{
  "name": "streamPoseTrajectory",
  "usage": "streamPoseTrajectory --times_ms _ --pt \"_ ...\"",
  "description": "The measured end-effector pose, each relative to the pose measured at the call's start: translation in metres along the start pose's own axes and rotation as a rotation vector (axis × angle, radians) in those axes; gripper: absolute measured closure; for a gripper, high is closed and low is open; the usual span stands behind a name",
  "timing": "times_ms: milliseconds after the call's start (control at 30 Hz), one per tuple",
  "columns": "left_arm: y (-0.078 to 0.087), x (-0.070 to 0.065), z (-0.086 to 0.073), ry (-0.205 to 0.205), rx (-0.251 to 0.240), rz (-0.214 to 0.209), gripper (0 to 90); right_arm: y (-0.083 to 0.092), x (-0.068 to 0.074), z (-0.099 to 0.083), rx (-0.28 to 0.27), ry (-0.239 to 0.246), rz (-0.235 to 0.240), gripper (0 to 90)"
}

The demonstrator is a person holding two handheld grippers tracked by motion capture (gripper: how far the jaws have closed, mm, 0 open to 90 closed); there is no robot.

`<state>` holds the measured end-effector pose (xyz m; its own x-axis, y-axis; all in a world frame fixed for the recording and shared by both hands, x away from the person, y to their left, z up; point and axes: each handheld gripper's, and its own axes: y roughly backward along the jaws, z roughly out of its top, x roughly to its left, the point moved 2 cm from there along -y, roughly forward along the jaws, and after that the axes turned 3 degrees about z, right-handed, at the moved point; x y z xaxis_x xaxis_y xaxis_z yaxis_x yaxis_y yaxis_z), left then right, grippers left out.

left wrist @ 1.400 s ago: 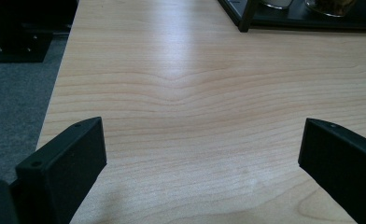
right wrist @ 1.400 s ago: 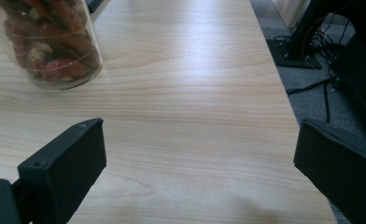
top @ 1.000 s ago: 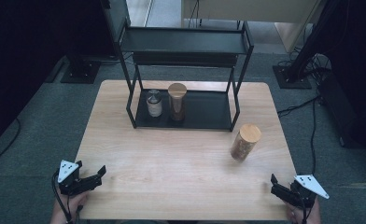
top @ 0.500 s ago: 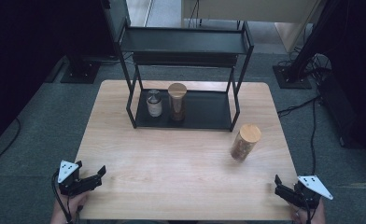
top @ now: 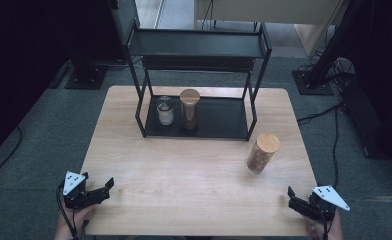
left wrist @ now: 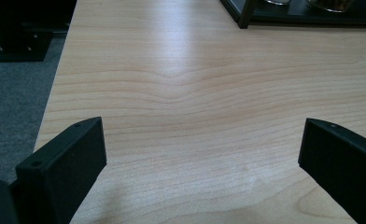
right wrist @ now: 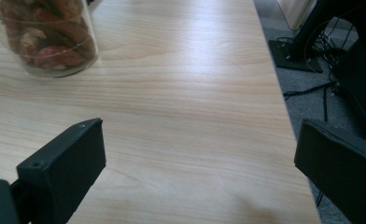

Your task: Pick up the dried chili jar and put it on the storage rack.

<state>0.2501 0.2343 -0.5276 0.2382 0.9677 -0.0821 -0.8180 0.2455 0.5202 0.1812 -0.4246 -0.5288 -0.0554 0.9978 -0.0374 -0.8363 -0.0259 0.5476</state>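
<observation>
**Both claws spread at the near corners, jar standing alone on the right**

Your bench [top: 184, 170] carries a black two-tier rack [top: 199, 47] along its far edge, set about midway between the left and right edges. On the rack's bottom tray stand a short clear jar [top: 165, 111] and, just beside it, a taller jar with a wooden lid [top: 189, 108]. A third cork-lidded jar [top: 262, 152] stands upright on the bare wood near the right edge, clear of the rack's front right leg; it holds reddish-brown pieces. Your left gripper [top: 101, 189] sits at the near left corner, jaws spread wide over bare wood. Your right gripper [top: 295, 200] sits at the near right corner, jaws likewise spread and holding nothing, well apart from that jar
</observation>
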Motion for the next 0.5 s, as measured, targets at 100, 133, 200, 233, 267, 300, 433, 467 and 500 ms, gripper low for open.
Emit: streamPoseTrajectory --times_ms 100,133,200,233,267,300,433,467,500 --pt "0.0 0.0 0.0 0.004 -0.004 -0.002 1.1 -0.005 0.007 0.004 -0.002 -0.004 0.019 1.9" --pt "0.0 0.0 0.0 0.005 -0.004 -0.002 1.1 -0.007 0.011 0.006 -0.002 0.001 0.026 1.9" --pt "0.0 0.0 0.0 0.003 -0.003 -0.005 1.1 -0.01 0.017 0.008 -0.003 0.004 0.037 1.9" --pt "0.0 0.0 0.0 0.003 -0.002 -0.006 1.1 -0.012 0.021 0.01 -0.004 0.006 0.044 1.9" --pt "0.0 0.0 0.0 0.003 -0.001 -0.007 1.1 -0.014 0.024 0.011 -0.003 0.011 0.048 1.9" --pt "0.0 0.0 0.0 0.003 -0.001 -0.007 1.1 -0.016 0.026 0.012 -0.002 0.014 0.051 1.9" --pt "0.0 0.0 0.0 0.0 0.002 -0.01 1.1 -0.021 0.034 0.016 -0.001 0.017 0.061 1.9" --pt "0.0 0.0 0.0 -0.001 0.003 -0.01 1.1 -0.023 0.037 0.018 -0.001 0.015 0.067 2.1" --pt "0.0 0.0 0.0 -0.002 0.003 -0.01 1.1 -0.024 0.039 0.019 -0.002 0.018 0.072 2.2"
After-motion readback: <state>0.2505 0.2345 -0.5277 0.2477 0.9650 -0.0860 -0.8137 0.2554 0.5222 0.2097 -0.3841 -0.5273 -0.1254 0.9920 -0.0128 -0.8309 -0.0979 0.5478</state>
